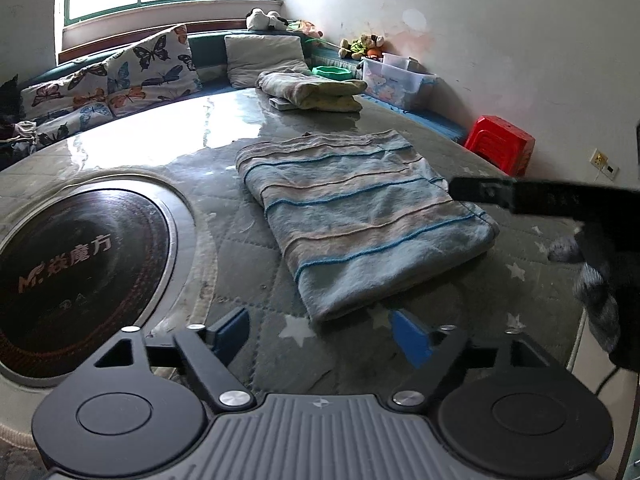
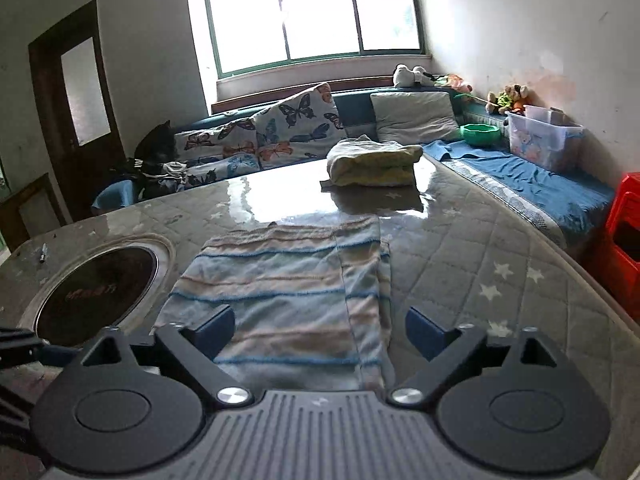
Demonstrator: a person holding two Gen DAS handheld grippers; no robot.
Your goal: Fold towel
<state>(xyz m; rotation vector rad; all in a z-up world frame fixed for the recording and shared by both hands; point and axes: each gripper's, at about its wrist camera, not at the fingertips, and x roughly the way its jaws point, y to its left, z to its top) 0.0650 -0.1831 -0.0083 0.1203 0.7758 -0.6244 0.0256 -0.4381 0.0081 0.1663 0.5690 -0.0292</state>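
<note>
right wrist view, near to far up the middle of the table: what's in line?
right gripper, jaws open → striped towel, folded flat → bare glossy table → bundled yellow-green cloth → grey cushion on the sofa → window.

I see a round cooktop (image 1: 76, 276) set in the table (image 1: 224, 248), a yellowish bundle (image 2: 374, 164) (crumpled), a red stool (image 1: 500, 146).
</note>
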